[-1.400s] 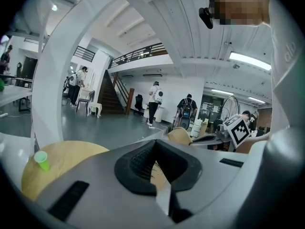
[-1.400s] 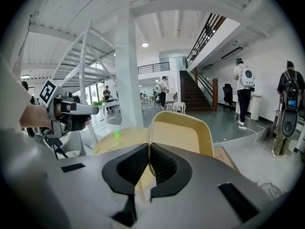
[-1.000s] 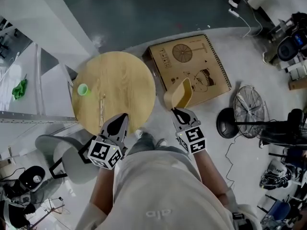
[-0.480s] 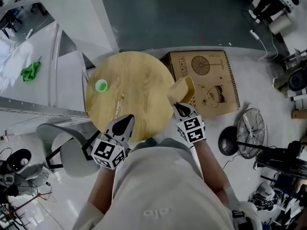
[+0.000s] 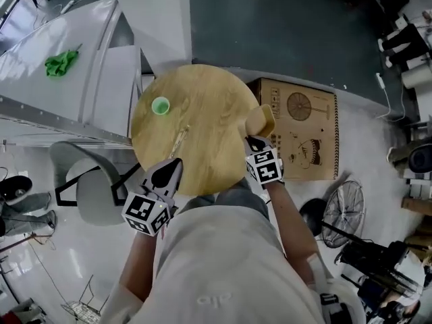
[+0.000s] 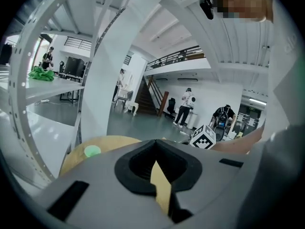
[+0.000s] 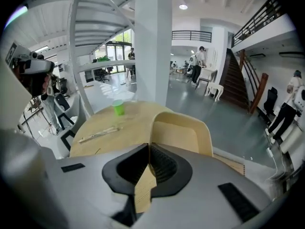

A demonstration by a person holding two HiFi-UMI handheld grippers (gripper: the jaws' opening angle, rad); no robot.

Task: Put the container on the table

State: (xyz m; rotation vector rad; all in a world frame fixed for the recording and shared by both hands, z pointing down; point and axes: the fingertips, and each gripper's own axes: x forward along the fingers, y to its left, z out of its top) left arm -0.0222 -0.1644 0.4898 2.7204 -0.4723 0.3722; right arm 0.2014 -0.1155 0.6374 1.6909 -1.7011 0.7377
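A tan open container (image 5: 260, 120) hangs at the right edge of the round wooden table (image 5: 202, 133), with my right gripper (image 5: 252, 140) shut on its near wall. In the right gripper view the container (image 7: 183, 130) rises just past the jaws of that gripper (image 7: 148, 163), with the table (image 7: 124, 123) behind it. My left gripper (image 5: 175, 164) sits over the table's near edge, jaws together and nothing held. In the left gripper view it (image 6: 156, 163) points across the table (image 6: 109, 142).
A green cup (image 5: 160, 105) and a thin wooden stick (image 5: 179, 140) lie on the table's left half. A flat cardboard fan box (image 5: 304, 130) lies on the floor to the right, near a fan (image 5: 339, 214). A grey chair (image 5: 94, 194) stands at the left.
My right gripper has carried the container left, from over the cardboard box to the table's right edge. The left gripper has stayed at the table's near edge.
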